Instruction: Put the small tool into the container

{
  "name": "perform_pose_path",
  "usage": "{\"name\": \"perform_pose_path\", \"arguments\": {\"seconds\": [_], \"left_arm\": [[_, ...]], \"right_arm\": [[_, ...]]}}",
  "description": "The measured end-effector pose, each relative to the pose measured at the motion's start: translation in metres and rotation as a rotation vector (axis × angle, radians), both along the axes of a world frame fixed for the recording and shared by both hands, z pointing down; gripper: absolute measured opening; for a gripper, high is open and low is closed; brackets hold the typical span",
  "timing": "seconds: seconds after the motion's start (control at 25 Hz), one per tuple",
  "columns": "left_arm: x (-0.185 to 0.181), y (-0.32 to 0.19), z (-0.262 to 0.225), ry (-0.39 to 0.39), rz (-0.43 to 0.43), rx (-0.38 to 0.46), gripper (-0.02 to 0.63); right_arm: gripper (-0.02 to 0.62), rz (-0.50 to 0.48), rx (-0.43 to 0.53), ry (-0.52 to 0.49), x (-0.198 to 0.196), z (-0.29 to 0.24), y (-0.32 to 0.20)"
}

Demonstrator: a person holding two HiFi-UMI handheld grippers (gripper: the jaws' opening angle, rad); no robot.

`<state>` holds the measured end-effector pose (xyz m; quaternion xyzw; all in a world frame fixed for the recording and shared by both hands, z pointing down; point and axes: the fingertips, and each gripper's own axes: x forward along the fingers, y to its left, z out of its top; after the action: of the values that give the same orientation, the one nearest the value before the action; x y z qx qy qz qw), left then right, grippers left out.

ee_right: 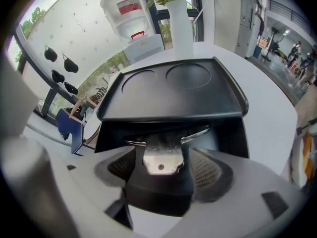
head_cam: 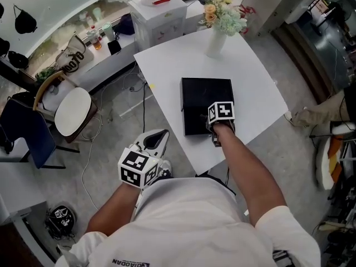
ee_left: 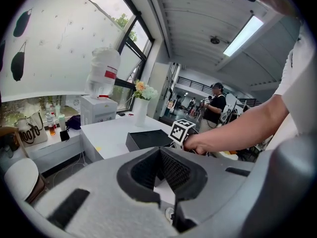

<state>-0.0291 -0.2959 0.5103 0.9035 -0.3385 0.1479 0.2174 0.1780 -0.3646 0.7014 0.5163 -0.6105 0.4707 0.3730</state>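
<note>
White table [head_cam: 258, 85], container [head_cam: 197, 96] near edge (right claw [ee_right: 163, 152] above)

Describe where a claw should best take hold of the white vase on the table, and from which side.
Grip the white vase around its plain middle, coming level from the side. It stands upright and slim, and the flowers fill its mouth, so an approach from above looks blocked.

I make out "QIAODAN" upside down on the person's shirt [head_cam: 131, 262], near edge, lettering on far-left bag [head_cam: 71, 62] unclear
</note>
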Motion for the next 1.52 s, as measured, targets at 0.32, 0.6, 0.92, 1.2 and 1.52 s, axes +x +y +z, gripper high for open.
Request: {"name": "perform_pose_path", "arguments": {"seconds": [0.32, 0.6, 0.92, 1.2, 1.52], "left_arm": [[0.016, 0.000, -0.003, 0.003, 0.104, 0.010, 0.009], [0.037, 0.003, -0.010, -0.009, 0.217, 0.016, 0.009], [0.054, 0.008, -0.031, 0.005, 0.242, 0.056, 0.008], [0.073, 0.014, -0.052, 0.014, 0.193, 0.088, 0.009], [0.098, 0.030, -0.063, 0.011, 0.141, 0.111, 0.009]], "right_arm": [[0.296, 0.053, 0.181, -0.108, -0.005, -0.047, 0.015], [0.195, 0.058, 0.462, -0.362, -0.038, -0.133, 0.044], [0.104, -0.043, 0.683, -0.365, -0.045, -0.210, 0.076], [0.020, -0.057, 0.772, -0.437, -0.028, -0.257, 0.093], [0.006, -0.150, 0.859, -0.456, -0.008, -0.275, 0.116]]}}
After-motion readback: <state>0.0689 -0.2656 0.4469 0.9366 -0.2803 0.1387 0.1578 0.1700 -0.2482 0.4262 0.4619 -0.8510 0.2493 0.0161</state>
